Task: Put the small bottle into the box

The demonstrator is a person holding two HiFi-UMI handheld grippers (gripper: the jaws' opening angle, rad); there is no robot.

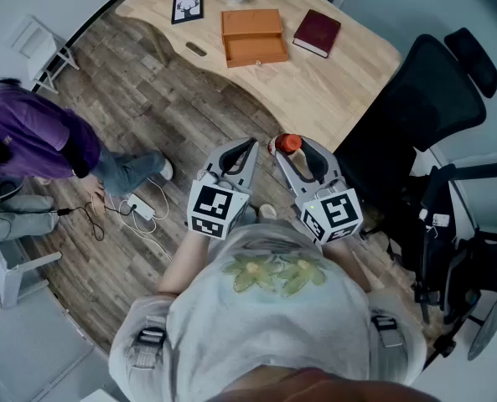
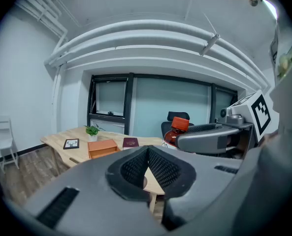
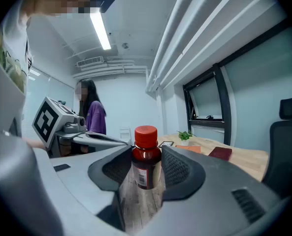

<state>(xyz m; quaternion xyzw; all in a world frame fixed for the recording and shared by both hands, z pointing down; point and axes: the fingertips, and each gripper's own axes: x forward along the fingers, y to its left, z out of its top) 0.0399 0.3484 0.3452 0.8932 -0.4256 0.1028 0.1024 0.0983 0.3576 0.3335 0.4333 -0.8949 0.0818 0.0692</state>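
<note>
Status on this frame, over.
Right gripper shut on small bottle, held aloft. Left gripper shut, empty. Box on table ahead, not reached. No obstruction seen.

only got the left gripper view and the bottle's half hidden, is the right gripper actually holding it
observer: yes, the right gripper view shows the small bottle upright, clamped on both sides by the right gripper.
operator: anything lying on the floor near me
observer: the head view shows a white power strip with cables on the wood floor to your left, beside a person in purple.
</note>
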